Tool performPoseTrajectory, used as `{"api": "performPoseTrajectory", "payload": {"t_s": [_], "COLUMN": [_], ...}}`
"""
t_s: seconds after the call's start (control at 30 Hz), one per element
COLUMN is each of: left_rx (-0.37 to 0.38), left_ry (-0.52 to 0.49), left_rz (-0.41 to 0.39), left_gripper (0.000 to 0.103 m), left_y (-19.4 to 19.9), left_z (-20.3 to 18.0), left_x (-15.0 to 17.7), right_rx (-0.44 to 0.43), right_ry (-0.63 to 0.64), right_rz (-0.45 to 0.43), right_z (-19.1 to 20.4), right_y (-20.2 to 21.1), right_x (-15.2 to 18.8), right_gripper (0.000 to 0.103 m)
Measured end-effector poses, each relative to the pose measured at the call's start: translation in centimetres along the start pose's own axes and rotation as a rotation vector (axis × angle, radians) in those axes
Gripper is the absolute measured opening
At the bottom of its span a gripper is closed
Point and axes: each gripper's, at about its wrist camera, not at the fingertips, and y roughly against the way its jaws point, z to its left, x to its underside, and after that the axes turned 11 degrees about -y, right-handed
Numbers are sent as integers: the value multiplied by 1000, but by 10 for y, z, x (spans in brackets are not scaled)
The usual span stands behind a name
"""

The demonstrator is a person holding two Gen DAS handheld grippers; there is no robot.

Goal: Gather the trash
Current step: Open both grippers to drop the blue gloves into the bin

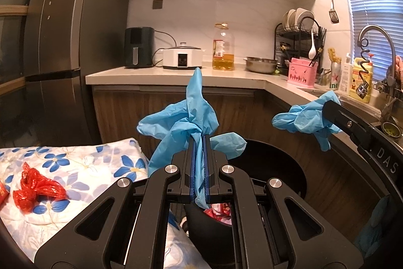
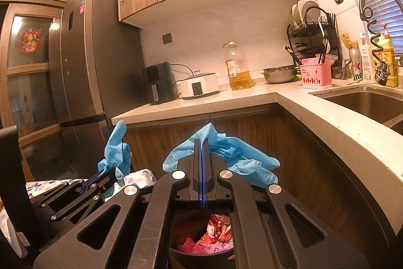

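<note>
In the left wrist view my left gripper (image 1: pixel 200 137) is shut on a crumpled blue glove (image 1: pixel 183 117) that sticks up between the pads. Below it and to the right stands a black trash bin (image 1: pixel 279 168). My right gripper (image 1: pixel 331 103) comes in from the right, shut on a second blue glove (image 1: pixel 299 119). In the right wrist view the right gripper (image 2: pixel 201 141) pinches that glove (image 2: pixel 244 159) above the bin (image 2: pixel 201 256), which holds red and pink wrappers (image 2: pixel 216 231). The left gripper (image 2: pixel 108 172) with its glove (image 2: pixel 117 146) is to the left. A red wrapper (image 1: pixel 37 189) lies on the floral cloth (image 1: pixel 83 160).
A dark fridge (image 1: pixel 63 42) stands left of the L-shaped counter (image 1: pixel 226 76). On the counter are an air fryer (image 1: pixel 138 47), a white cooker (image 1: pixel 182 57), an oil bottle (image 1: pixel 223 47), a steel bowl (image 1: pixel 260 64) and a dish rack (image 1: pixel 299 37). The sink (image 2: pixel 365 102) is at the right.
</note>
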Motion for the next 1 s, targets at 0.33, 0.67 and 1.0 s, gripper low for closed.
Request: {"api": "performPoseTrajectory", "payload": {"t_s": [0.33, 0.67, 1.0], "left_rx": [35, 61, 103], "left_ry": [7, 14, 5], "left_rz": [-18, -16, -8], "left_gripper": [5, 5, 5], "left_y": [-12, -22, -32], "left_z": [-1, -2, -3], "left_x": [0, 2, 7], "right_rx": [-14, -33, -31], "right_ry": [-12, -8, -26], "right_rz": [12, 18, 36], "right_z": [-1, 0, -6], "right_y": [-10, -17, -25], "right_x": [2, 1, 3], "right_gripper": [1, 1, 1]}}
